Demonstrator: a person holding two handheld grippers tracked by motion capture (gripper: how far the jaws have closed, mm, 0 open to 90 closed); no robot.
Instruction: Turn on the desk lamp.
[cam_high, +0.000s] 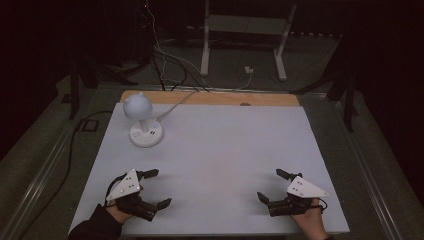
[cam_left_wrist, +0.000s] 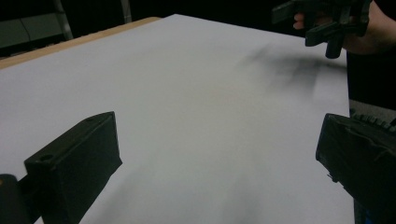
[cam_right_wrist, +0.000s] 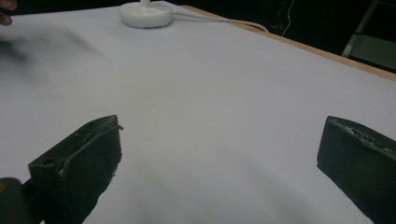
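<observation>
Jaws apart, empty: left gripper (cam_high: 157, 188) | right gripper (cam_high: 270, 184) | lamp (cam_high: 144, 122) upright, far-left

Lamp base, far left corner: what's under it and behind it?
The lamp stands on the white table cover. Behind it, its white cable runs over the wooden table edge toward the floor. The cover under the base is hidden.

Black tongs (cam_high: 159, 188) — grey plates, dark sleeve (cam_high: 97, 225)
</observation>
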